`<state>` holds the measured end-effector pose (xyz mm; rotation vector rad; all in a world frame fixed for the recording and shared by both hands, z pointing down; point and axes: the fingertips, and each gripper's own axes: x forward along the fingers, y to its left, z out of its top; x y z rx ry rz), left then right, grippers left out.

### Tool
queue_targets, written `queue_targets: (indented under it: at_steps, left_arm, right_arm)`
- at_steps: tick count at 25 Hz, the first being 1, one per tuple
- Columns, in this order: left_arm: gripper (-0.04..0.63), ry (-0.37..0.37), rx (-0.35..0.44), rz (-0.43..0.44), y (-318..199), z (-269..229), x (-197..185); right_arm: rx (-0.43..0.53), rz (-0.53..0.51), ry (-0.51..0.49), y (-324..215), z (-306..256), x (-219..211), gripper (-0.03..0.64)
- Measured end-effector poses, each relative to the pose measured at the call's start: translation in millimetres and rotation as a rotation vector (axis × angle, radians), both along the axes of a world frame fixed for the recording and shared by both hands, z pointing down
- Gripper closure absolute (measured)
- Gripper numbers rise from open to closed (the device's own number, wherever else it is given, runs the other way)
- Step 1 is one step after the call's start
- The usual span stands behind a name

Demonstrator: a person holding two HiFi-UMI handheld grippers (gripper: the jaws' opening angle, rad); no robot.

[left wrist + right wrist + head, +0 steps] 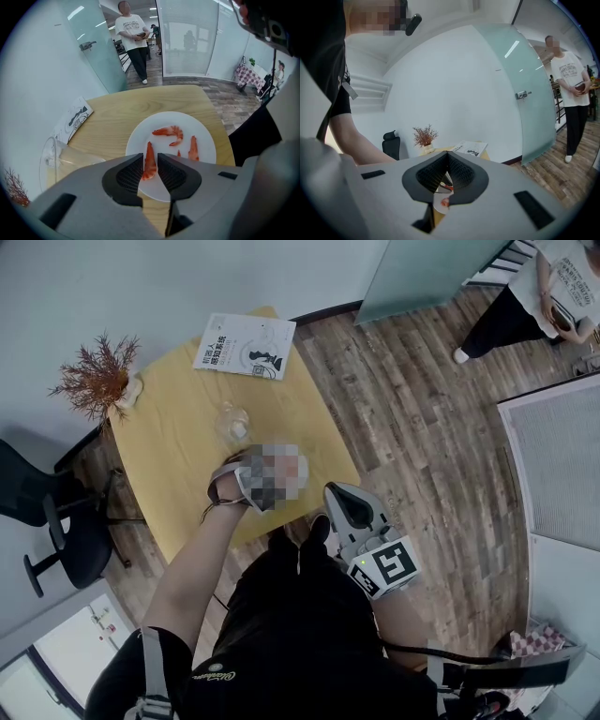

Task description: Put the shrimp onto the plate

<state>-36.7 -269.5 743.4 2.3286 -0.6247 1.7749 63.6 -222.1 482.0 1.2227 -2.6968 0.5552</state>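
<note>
Over the round white plate (206,126) on the yellow wooden table (112,117), the left gripper (150,155) points steeply down, jaws apart, pads not squeezing. One red-orange shrimp (149,165) sits between them on the plate's near part; more shrimp (169,132) lie just beyond. Right gripper (448,153) hangs near the table edge, jaws closed, empty.

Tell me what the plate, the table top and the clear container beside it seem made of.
The plate looks like glazed ceramic or melamine: white, smooth, faint sheen. The table top: light wood or laminate, matte, fine grain lines. The clear container: probably thin plastic, see-through with bright glints.
</note>
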Motion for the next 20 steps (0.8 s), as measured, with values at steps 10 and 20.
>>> queue_targets:
  at_steps: [10, 20]
  left_arm:
    - [0.472, 0.019, -0.024, -0.022, 0, -3, -2]
    - [0.472, 0.042, -0.014, -0.038, -3, -13, -1]
  right_arm:
    - [0.010, 0.012, -0.003, -3, -4, 3, 0.614]
    - [0.015, 0.006, -0.007, -3, -7, 0, 0.614]
